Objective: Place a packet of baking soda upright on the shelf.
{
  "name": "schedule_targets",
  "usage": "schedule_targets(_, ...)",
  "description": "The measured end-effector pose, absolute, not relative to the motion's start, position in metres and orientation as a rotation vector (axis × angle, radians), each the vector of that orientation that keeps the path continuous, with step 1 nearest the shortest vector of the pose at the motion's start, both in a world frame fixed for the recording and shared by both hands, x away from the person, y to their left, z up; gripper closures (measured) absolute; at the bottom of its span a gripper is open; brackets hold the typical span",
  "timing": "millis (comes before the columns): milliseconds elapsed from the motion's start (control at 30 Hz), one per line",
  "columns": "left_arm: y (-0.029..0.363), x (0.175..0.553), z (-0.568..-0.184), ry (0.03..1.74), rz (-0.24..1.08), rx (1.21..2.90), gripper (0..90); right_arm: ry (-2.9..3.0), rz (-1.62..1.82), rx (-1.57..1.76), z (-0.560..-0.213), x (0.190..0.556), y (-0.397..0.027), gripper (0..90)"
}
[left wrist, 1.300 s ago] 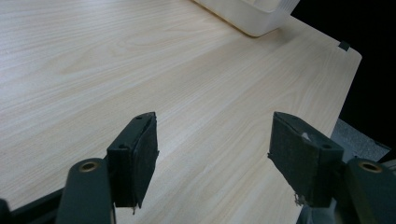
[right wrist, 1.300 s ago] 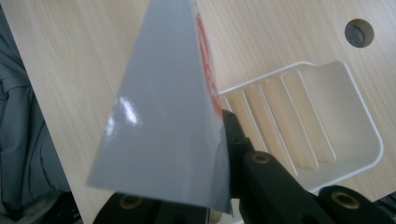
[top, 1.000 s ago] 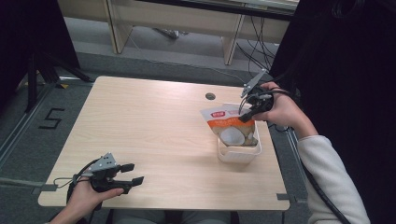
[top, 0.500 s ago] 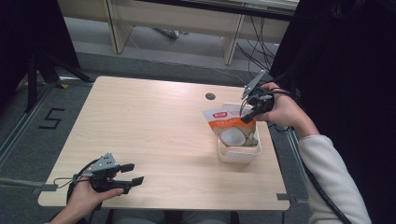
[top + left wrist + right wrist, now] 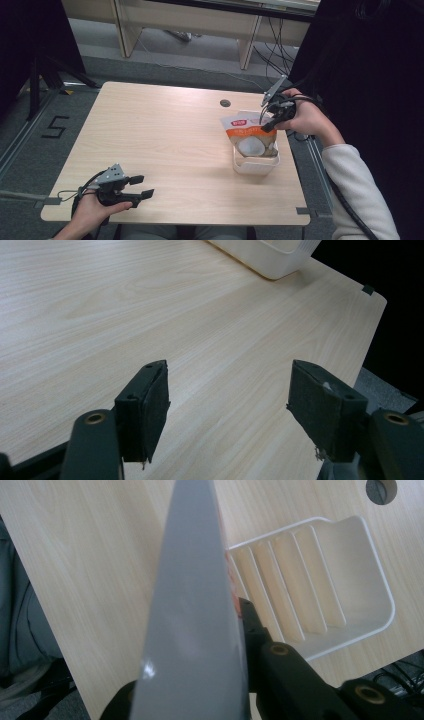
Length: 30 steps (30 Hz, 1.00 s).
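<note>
Pouch (image 5: 250, 140) stands upright in white bin (image 5: 256, 165), clamped by right gripper (image 5: 267, 122).

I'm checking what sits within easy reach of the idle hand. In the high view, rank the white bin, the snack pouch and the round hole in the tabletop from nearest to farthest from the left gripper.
From the left gripper, at the table's near left edge:
1. White bin, right side of the table.
2. Snack pouch, standing in the bin, pinched by the right gripper.
3. Round hole, beyond the bin.
</note>
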State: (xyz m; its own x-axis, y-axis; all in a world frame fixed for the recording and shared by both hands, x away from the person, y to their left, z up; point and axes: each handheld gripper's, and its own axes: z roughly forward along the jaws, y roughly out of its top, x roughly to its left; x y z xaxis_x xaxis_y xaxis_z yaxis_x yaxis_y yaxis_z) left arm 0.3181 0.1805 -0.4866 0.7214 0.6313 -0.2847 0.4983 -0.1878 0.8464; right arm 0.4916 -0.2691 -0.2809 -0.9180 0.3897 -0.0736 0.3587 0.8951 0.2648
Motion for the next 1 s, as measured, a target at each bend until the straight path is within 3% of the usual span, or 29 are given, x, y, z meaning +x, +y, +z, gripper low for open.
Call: schedule_targets(1000,0.181,0.318,-0.486,0.882,0.157,1.840,32.2,2.983,0.299,0.559,-0.297,0.492,-0.269,90.0)
